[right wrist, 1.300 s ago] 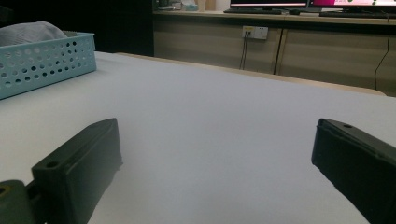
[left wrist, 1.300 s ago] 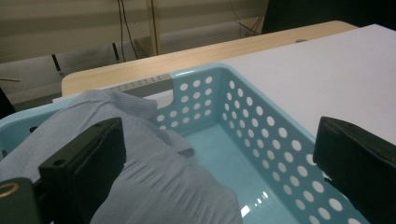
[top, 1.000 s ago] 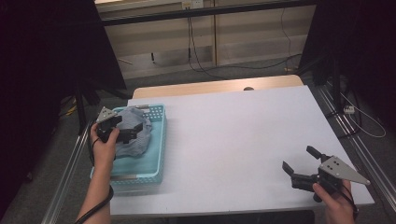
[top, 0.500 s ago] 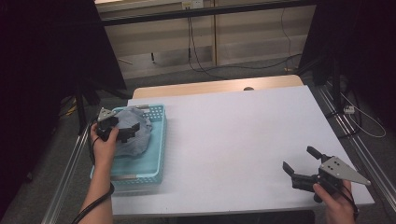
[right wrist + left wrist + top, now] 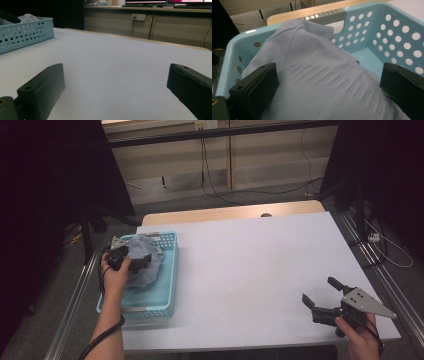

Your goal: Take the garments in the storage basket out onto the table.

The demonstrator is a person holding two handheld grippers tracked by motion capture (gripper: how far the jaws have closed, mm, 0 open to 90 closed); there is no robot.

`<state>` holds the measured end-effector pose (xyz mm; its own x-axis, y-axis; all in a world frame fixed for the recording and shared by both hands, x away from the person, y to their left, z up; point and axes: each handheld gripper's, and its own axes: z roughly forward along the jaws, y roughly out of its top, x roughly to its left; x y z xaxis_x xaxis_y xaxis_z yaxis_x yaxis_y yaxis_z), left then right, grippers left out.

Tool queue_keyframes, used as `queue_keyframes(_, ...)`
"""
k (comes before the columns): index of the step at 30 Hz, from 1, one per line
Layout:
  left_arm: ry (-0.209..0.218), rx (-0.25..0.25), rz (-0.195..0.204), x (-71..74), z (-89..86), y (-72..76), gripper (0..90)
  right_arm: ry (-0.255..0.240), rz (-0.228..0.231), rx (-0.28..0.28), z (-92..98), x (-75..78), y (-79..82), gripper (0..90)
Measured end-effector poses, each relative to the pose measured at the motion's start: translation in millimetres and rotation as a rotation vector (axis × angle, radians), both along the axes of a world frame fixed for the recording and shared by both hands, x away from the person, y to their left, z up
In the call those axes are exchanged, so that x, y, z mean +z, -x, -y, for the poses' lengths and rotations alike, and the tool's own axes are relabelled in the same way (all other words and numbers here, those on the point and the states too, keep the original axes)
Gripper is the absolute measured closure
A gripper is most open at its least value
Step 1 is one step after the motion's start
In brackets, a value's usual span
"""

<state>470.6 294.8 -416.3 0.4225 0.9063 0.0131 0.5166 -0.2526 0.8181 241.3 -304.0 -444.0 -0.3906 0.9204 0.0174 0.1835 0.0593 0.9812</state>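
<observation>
A pale grey-blue ribbed cloth (image 5: 147, 257) lies heaped in a light blue perforated basket (image 5: 167, 285) at the table's left edge. My left gripper (image 5: 136, 261) is down in the basket, open, with its jaws wide apart on either side of the cloth's hump (image 5: 319, 75); they are not closed on it. The basket's holed wall (image 5: 394, 27) rises behind the cloth. Near the front right corner of the table, my right gripper (image 5: 319, 291) is open just above the white tabletop (image 5: 112, 62), with nothing between its jaws.
The white tabletop (image 5: 250, 270) stretches between basket and right gripper. In the right gripper view the basket (image 5: 25, 31) stands far left with the cloth (image 5: 28, 17) peeking over its rim. Metal rails run along both table sides; cables lie on the floor beyond.
My left hand has edged slightly toward the near side over the cloth. The right gripper has stayed in place, still open.
</observation>
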Motion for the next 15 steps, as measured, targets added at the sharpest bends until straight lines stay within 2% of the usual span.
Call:
queue_keyframes(6,-0.011,-0.006,-0.021,-5.0,2.3,-1.8,0.1,0.001,-0.001,0.004,0.1,-0.1,-0.3,1.1)
queue_keyframes(10,0.016,-0.002,-0.042,-10.4,1.3,-2.9,0.1,0.001,0.0,0.005,0.0,0.0,-0.2,1.1)
queue_keyframes(15,0.042,-0.021,-0.017,-14.1,-2.4,-1.5,0.1,0.002,-0.001,0.007,-0.3,0.0,-0.2,1.1)
